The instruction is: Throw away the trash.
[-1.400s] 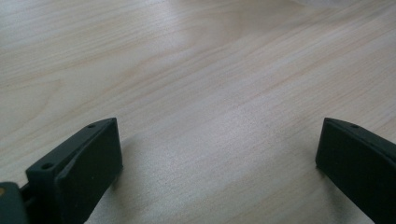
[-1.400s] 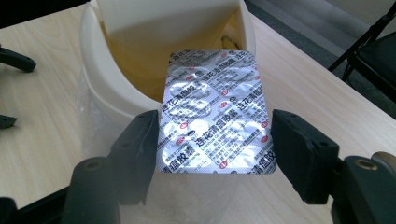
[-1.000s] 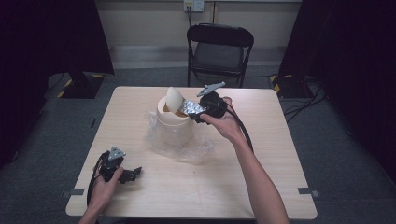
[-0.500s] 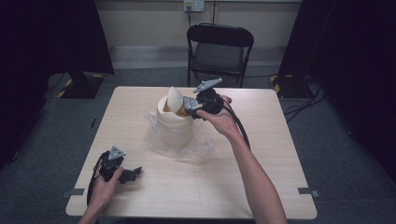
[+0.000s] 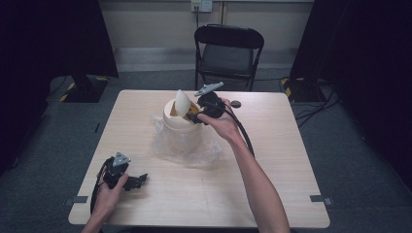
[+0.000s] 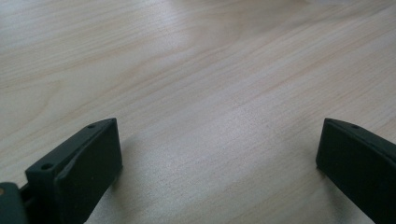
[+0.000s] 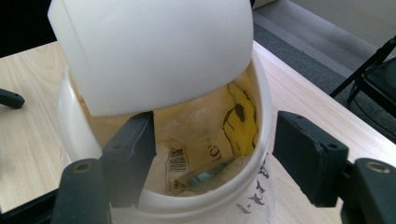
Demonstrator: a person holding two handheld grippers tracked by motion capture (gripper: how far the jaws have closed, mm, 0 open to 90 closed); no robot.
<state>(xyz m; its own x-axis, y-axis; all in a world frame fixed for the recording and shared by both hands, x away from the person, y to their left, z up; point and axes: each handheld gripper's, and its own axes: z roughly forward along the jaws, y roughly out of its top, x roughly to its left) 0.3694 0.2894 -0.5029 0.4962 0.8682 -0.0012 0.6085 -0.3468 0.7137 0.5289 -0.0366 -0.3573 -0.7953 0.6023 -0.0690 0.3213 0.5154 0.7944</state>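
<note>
Right gripper [image 5: 194,116] is hovering spread over the cream bin [image 5: 182,131], one jaw under its tilted lid [image 7: 154,51]; left gripper [image 5: 138,180] is resting spread on the table [image 5: 272,160].

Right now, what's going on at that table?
A person holds a claw in each hand. The right claw is open at the mouth of a small cream plastic bin with a tilted swing lid, one jaw inside the rim, one outside. Crumpled wrappers lie inside. The bin stands on clear plastic film. The left claw rests open on the light wooden table.
</note>
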